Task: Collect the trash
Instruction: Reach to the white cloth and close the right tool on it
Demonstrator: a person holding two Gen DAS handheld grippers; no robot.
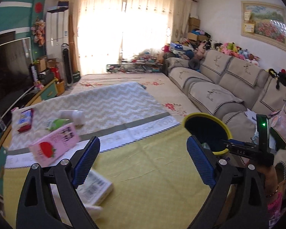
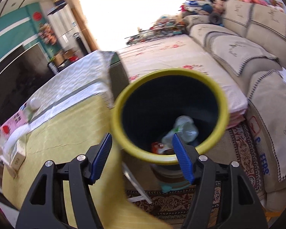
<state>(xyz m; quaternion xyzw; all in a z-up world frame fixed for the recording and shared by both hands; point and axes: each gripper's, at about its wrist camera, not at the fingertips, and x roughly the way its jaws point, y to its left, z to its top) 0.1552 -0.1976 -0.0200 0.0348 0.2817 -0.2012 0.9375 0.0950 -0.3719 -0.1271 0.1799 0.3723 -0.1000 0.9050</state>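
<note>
Still one pink carton (image 1: pixel 55 146), one white box (image 1: pixel 97 188), one bin (image 2: pixel 224 103)

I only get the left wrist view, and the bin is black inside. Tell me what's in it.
Observer: The right wrist view shows a clear plastic bottle lying at the bottom of the bin.
Operator: List anything else down there.
Observer: A red wrapper sits beside the bottle, toward the near wall.
Operator: Report the right tongs.
Observer: The right tongs are open with nothing between them, pointing at the bin's mouth.
</note>
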